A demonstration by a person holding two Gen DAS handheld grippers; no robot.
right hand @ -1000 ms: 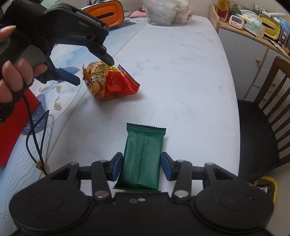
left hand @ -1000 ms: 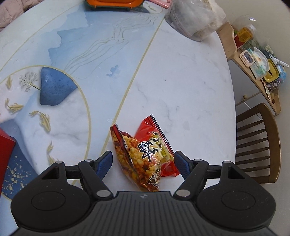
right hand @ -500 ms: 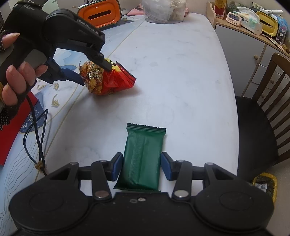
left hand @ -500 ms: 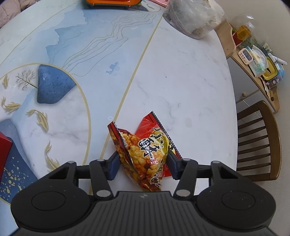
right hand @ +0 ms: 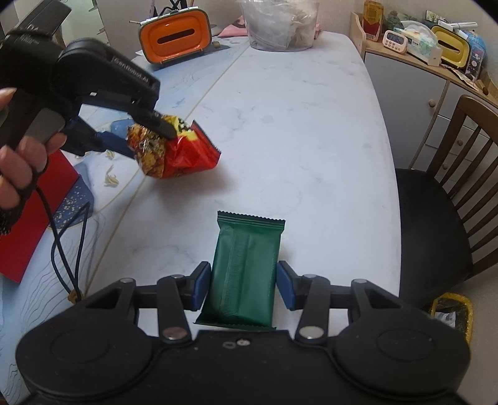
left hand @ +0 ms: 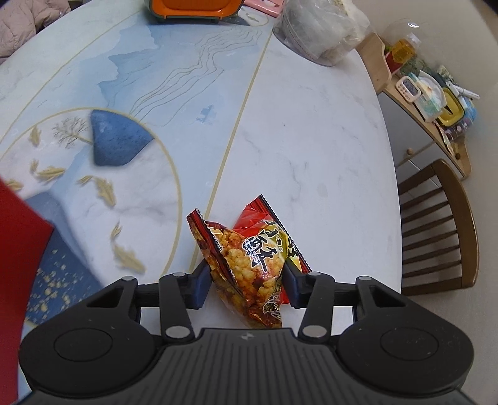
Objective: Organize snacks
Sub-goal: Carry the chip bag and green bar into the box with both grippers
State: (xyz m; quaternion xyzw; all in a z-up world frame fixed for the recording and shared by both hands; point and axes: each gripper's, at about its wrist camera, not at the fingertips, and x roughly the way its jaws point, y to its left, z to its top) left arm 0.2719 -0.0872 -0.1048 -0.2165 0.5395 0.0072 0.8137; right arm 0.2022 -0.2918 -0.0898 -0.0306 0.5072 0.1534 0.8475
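— Left claw (left hand: pixel 246 282) first: what's it doing?

— Both blue pads (left hand: pixel 201 283) are pressed into the sides of the red snack bag (left hand: pixel 249 264), pinching it. From the other side you can see the bag (right hand: pixel 174 152) hanging off the white table (right hand: pixel 295 124), crumpled at the pinched end, its shadow on the marble beneath.

— And the right claw (right hand: pixel 242 286)?

— It grips a green packet (right hand: pixel 246 274) by its lower half, one pad tight against each long edge. The packet sticks straight out ahead, its zigzag end pointing away. Whether it touches the table, I cannot tell.

— Where are the two snacks compared with each other?

— Well apart. The red bag is further along the table and to the left of the green one, above the gold line in the tabletop.

— Anything else around?

— A red box (right hand: pixel 28 212) at the left edge, an orange container (right hand: pixel 176 37) and a clear plastic tub (right hand: pixel 277 25) at the far end, and a wooden chair (right hand: pixel 451 193) on the right.
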